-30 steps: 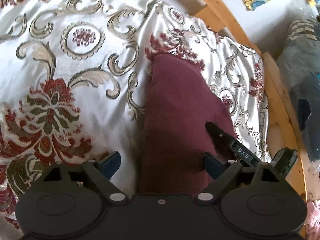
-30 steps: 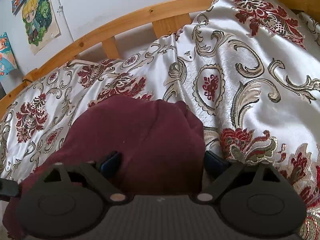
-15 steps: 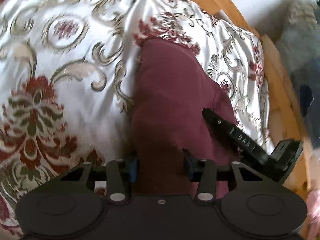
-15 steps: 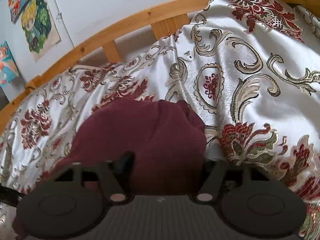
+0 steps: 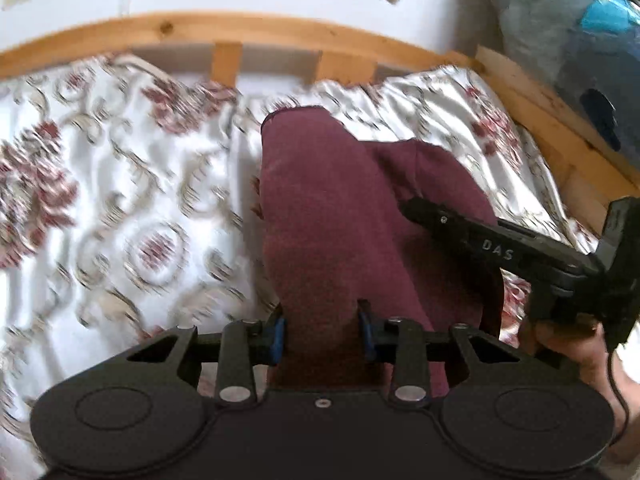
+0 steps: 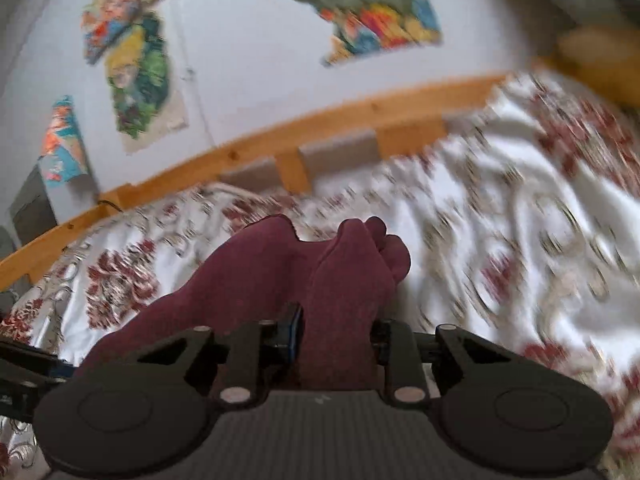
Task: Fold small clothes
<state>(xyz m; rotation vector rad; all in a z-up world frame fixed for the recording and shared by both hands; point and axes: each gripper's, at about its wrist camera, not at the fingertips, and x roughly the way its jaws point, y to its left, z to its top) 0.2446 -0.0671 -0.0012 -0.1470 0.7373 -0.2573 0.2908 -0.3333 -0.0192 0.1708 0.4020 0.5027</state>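
Note:
A maroon garment [image 5: 340, 208] lies on the floral white bedspread [image 5: 120, 208], its near edge raised off the bed. My left gripper [image 5: 322, 332] has its jaws closing, and the blue pads press a bunched fold of the cloth from both sides. To its right, a hand holds the right gripper's body [image 5: 520, 256] over the same garment. In the right wrist view the maroon garment [image 6: 280, 276] hangs in gathered folds. My right gripper [image 6: 336, 336] is also closing, pinching a ridge of cloth between its pads.
A wooden bed rail [image 5: 248, 32] runs along the back of the bed, below a white wall with colourful posters [image 6: 140, 80]. A blue-grey bundle [image 5: 560, 48] sits beyond the rail at the right. Something yellow [image 6: 600, 60] lies at the bedspread's far right corner.
Both grippers went from wide open around the garment's edge to closed on it. Both have risen with the cloth, and the views now tilt up to the rail and wall.

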